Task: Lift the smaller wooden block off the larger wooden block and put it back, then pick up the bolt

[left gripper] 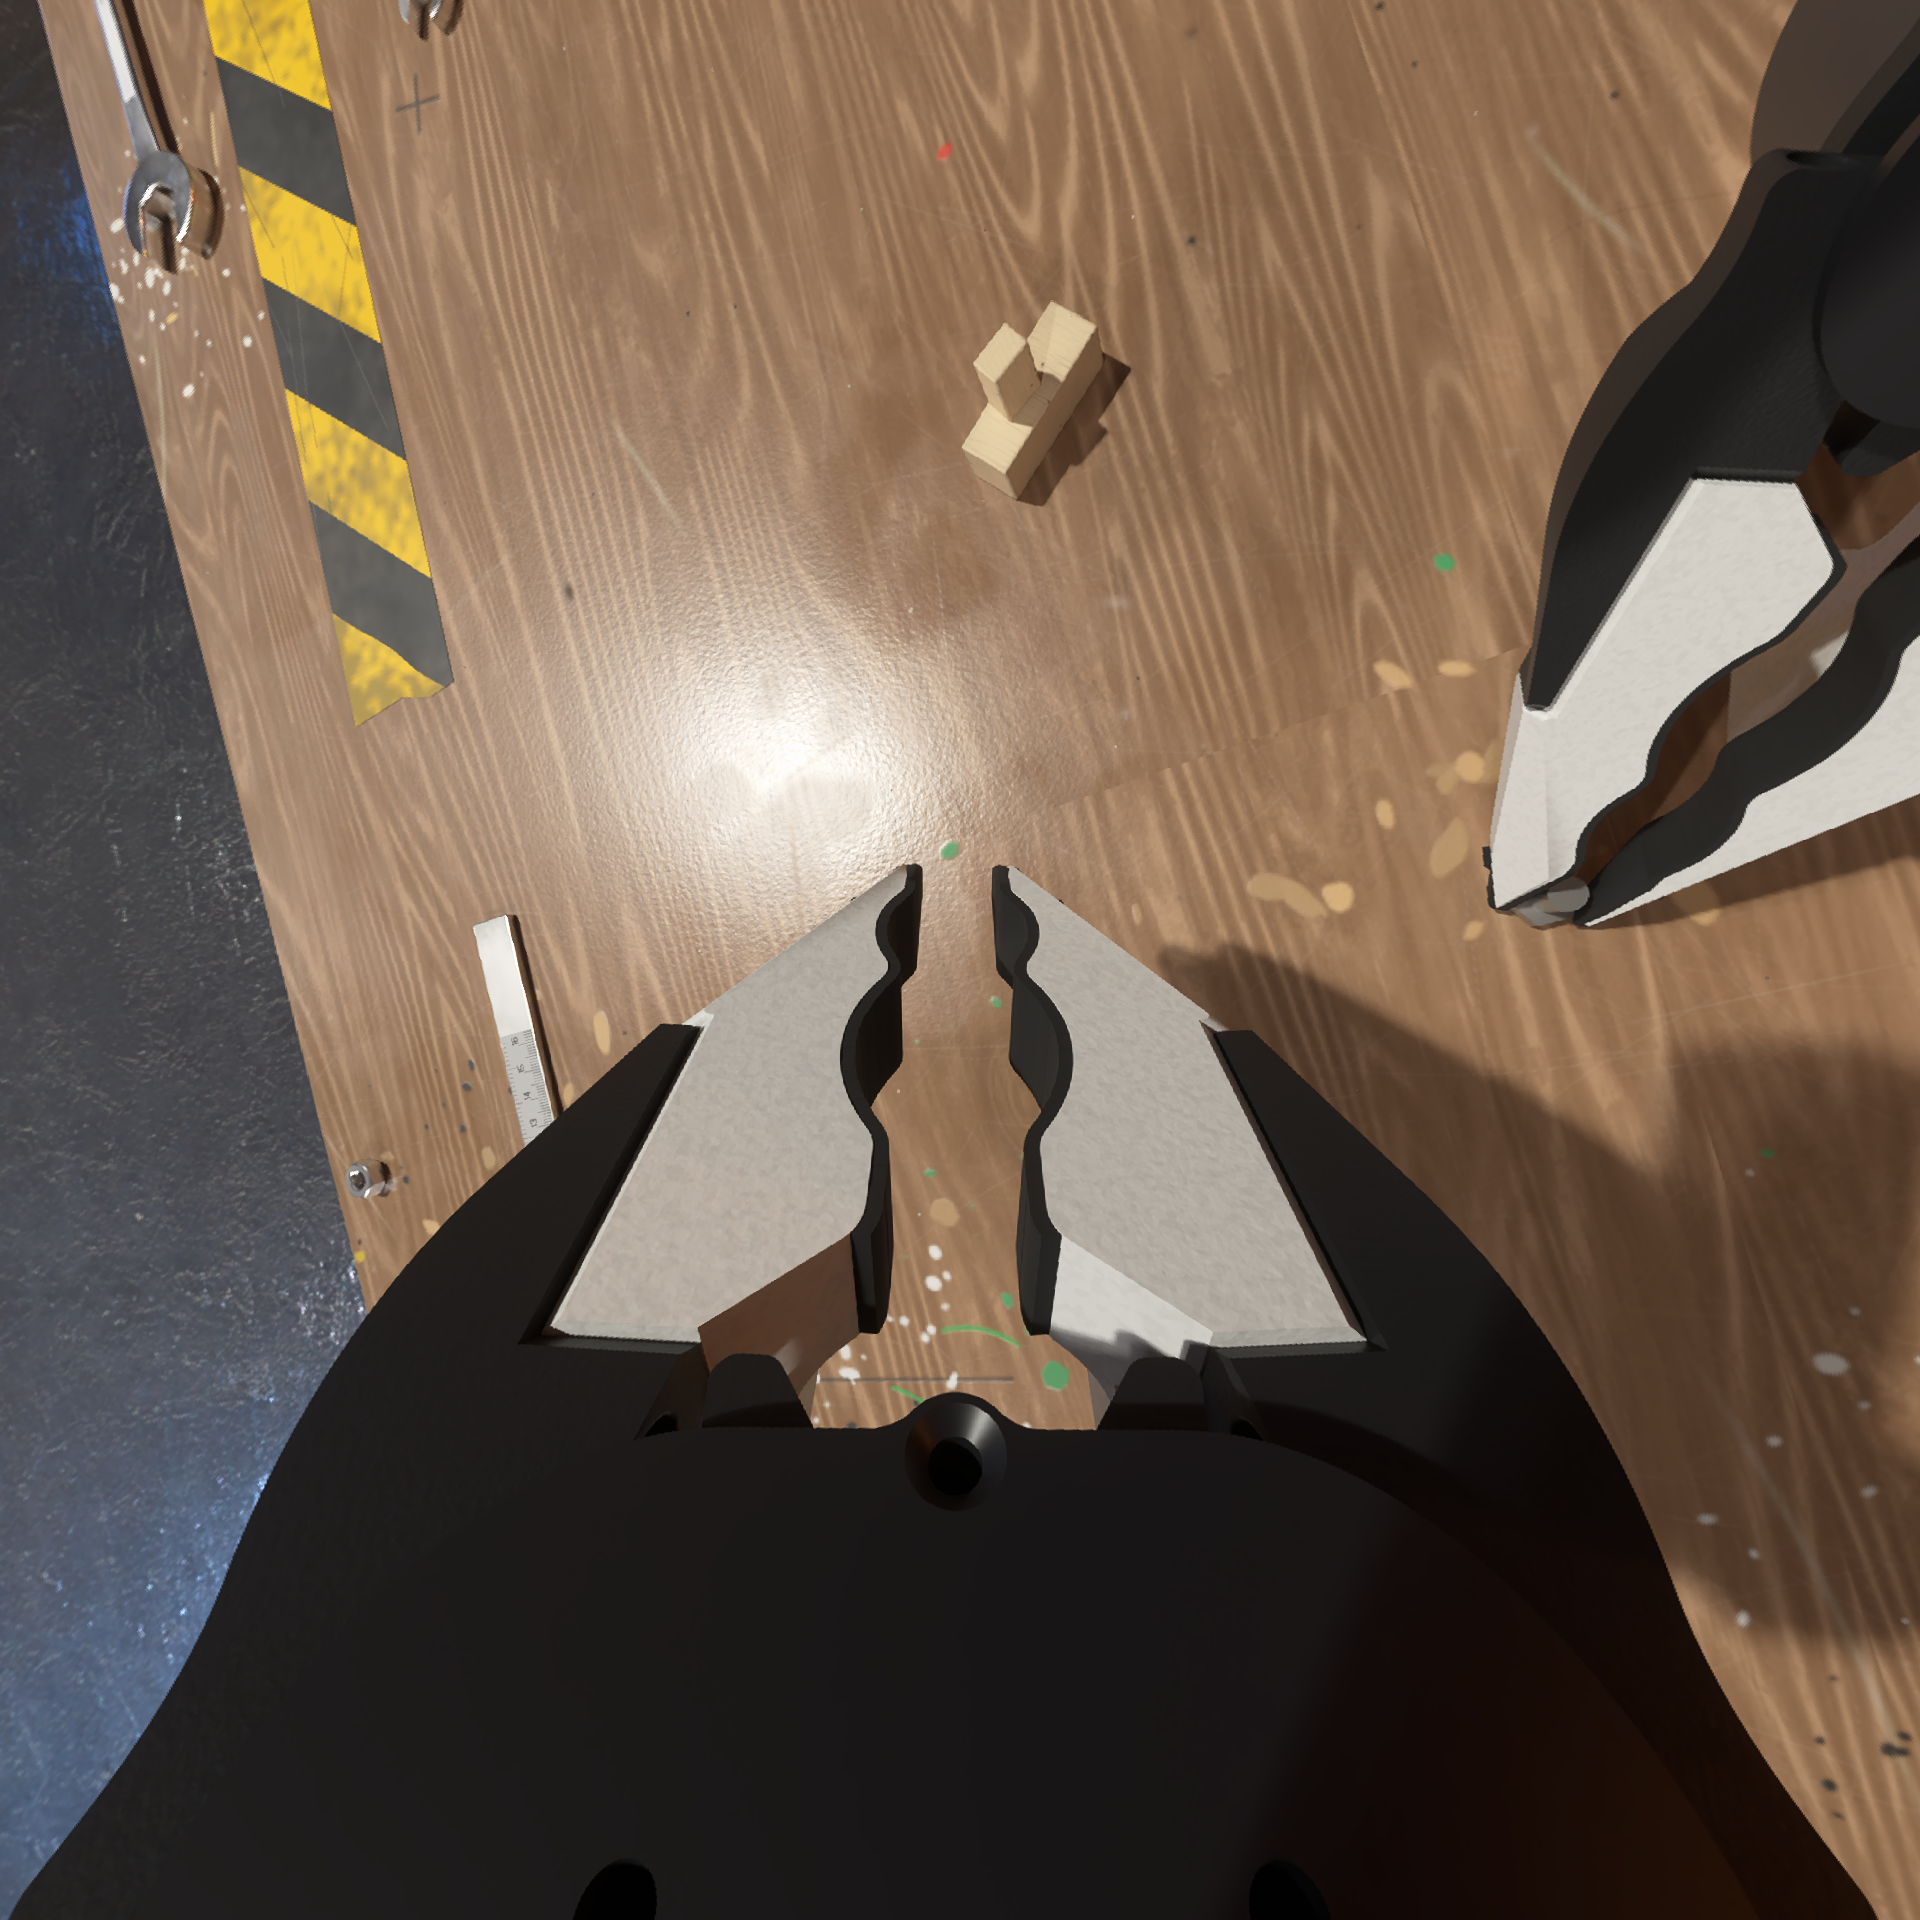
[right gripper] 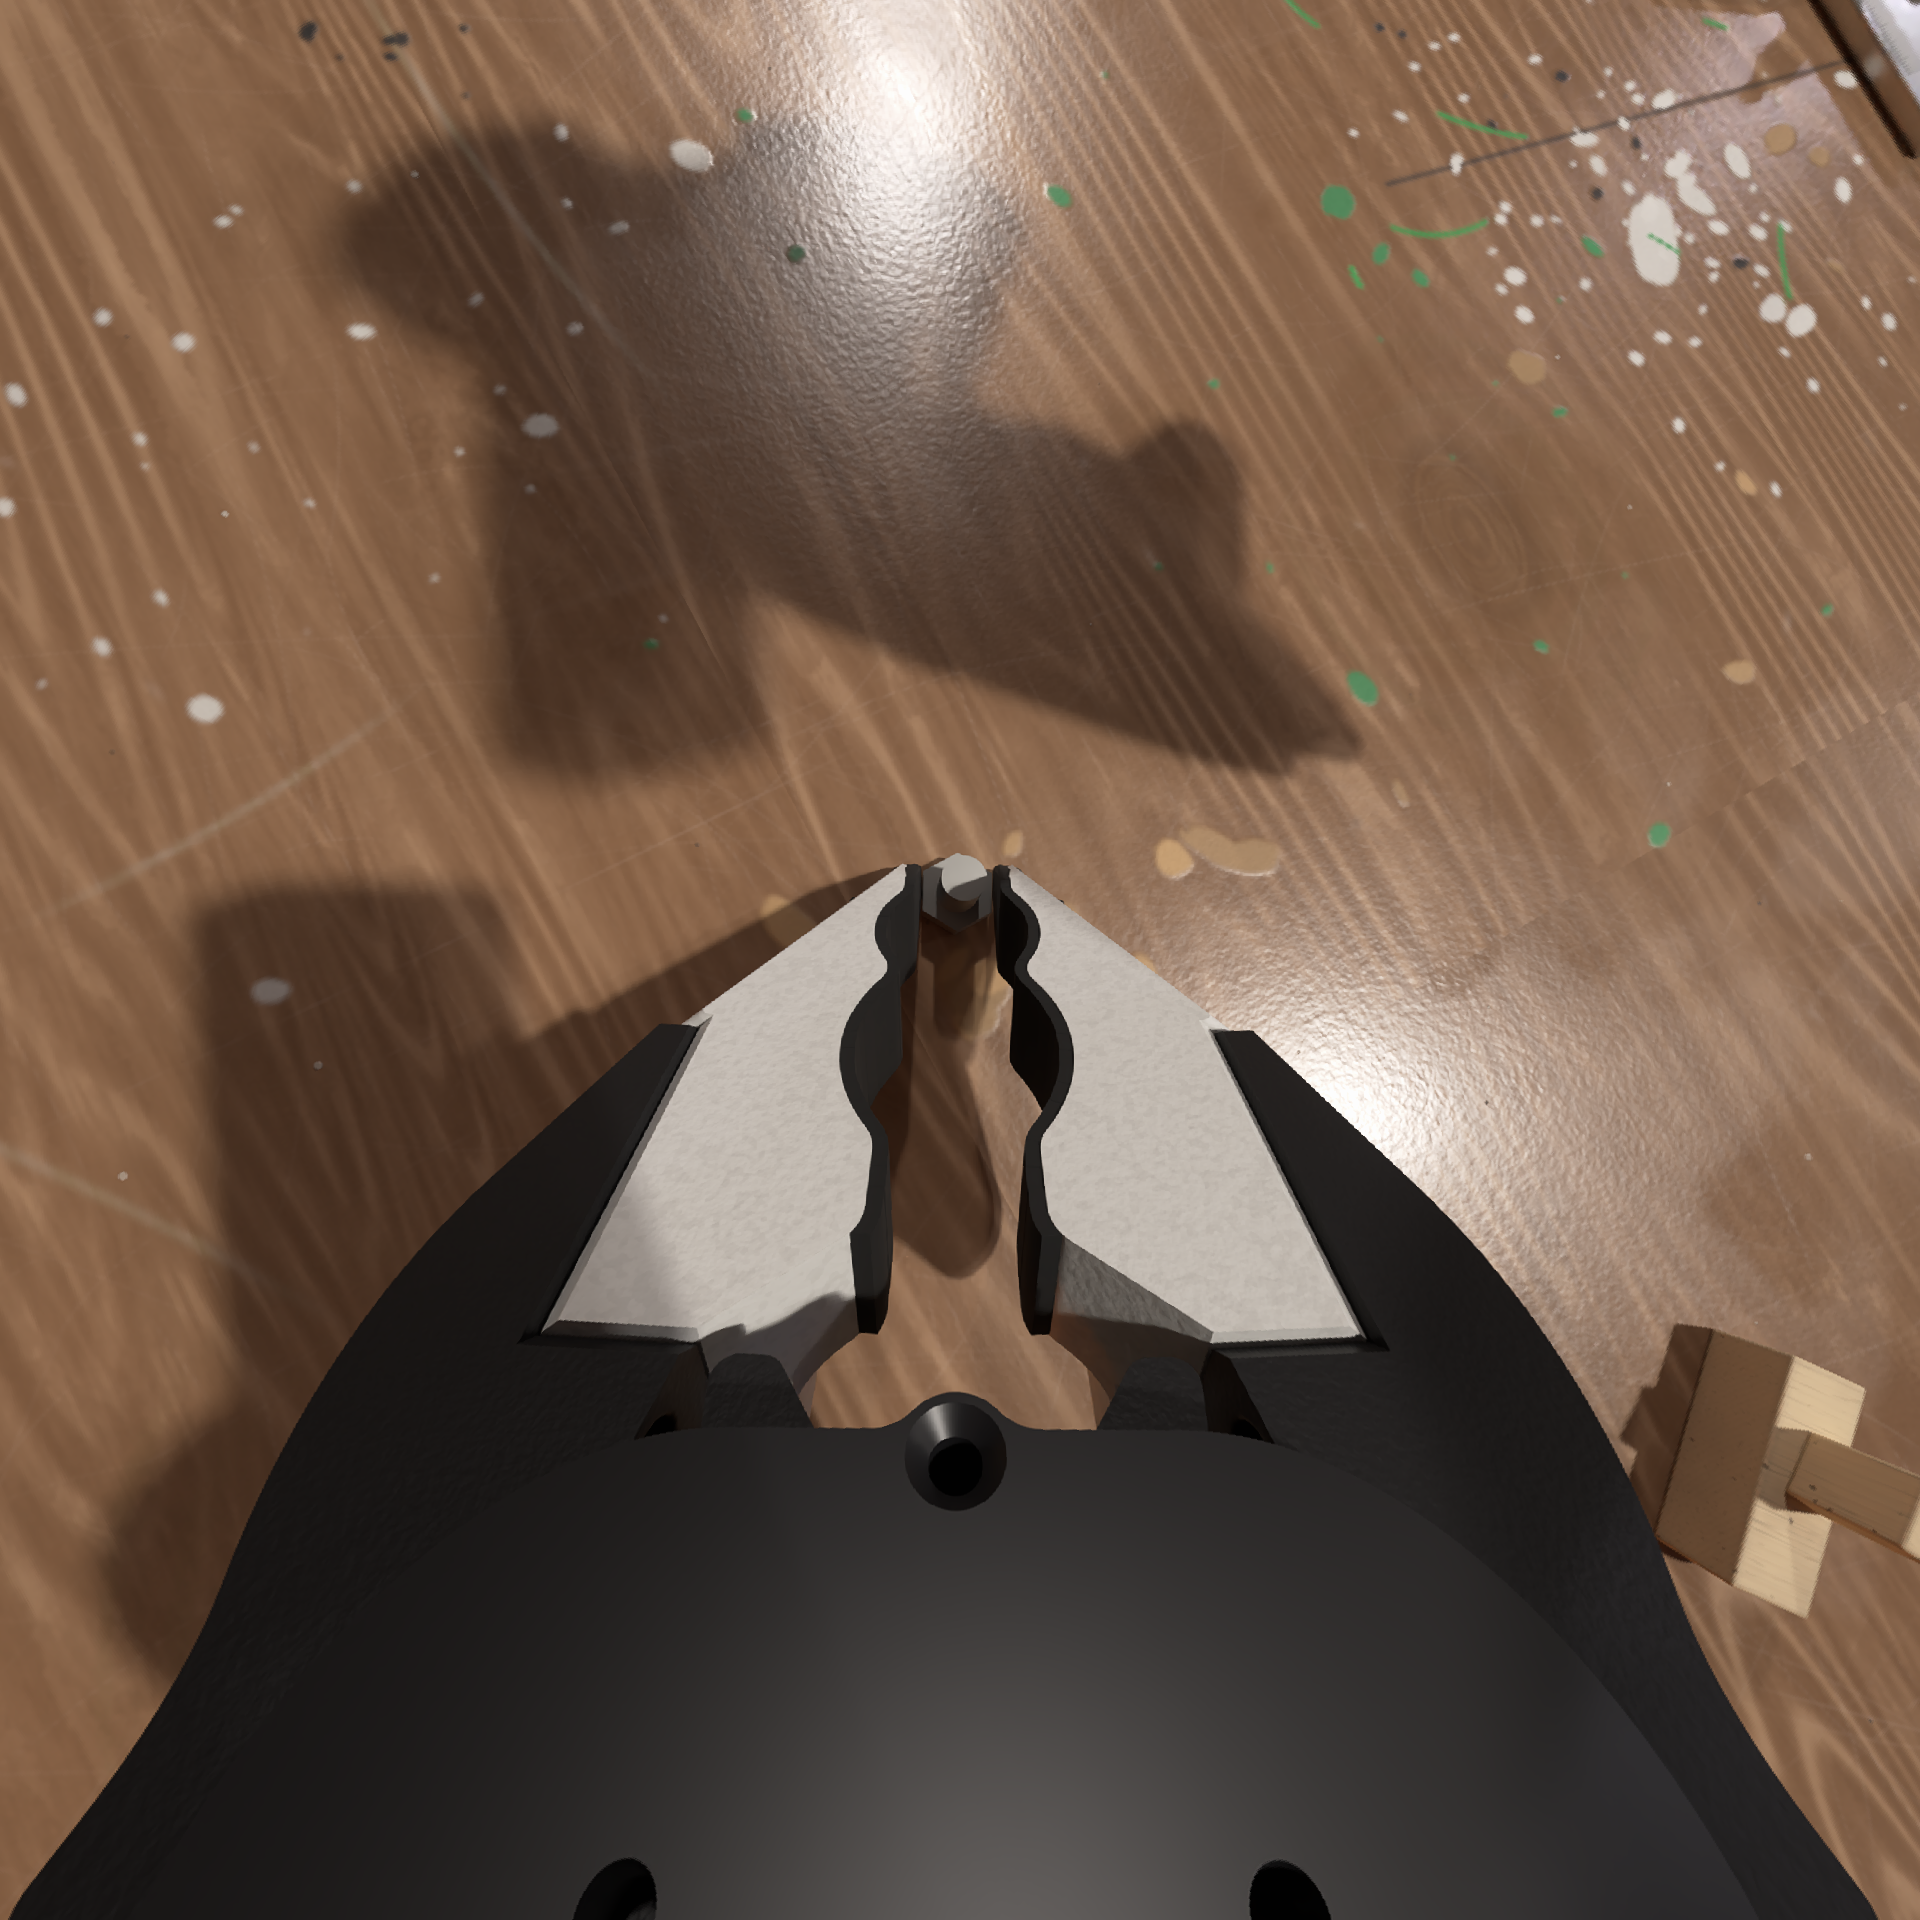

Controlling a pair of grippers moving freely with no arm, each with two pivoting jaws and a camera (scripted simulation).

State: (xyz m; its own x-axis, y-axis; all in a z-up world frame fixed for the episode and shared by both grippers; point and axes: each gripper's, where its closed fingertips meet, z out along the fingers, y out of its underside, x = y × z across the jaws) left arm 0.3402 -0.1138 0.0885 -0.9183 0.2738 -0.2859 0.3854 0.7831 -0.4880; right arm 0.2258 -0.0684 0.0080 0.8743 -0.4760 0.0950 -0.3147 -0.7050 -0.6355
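Paint-flecked wooden bench [left gripper: 727, 436], right tongs [right gripper: 957, 883] pinching bolt [right gripper: 961, 878], left tongs [left gripper: 956, 883] slightly parted, empty.

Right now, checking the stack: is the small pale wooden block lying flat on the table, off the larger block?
No, the small pale wooden block rests on the larger wooden block.

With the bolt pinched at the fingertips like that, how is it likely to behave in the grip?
The bolt looks like rigid grey metal, so it should not bend. Only the very tips of the right gripper pinch it, so it could pivot or slip. It looks round, so if dropped on the table it would probably roll.
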